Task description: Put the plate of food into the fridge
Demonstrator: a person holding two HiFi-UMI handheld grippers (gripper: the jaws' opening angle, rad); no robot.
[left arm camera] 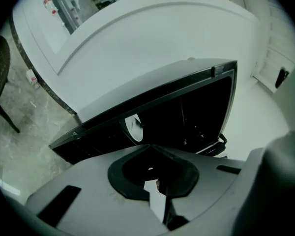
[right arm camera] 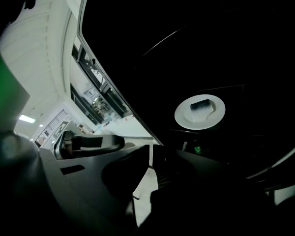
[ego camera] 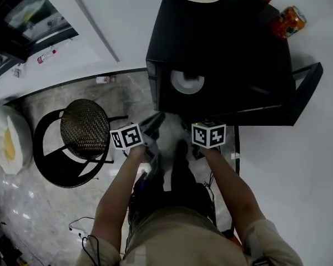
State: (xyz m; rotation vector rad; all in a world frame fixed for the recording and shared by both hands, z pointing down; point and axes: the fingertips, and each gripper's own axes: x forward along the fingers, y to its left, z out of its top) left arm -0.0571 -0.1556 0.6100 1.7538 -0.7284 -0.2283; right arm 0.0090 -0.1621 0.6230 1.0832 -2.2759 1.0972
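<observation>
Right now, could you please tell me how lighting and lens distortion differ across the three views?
Head view: evenly lit, but the black fridge swallows detail, and only the white plate inside it stands out. Left gripper view: strong fisheye bowing of the fridge's edges, dark vignetted corners, a greenish cast. Right gripper view: heavily underexposed, the fridge interior near black, the plate bright.
</observation>
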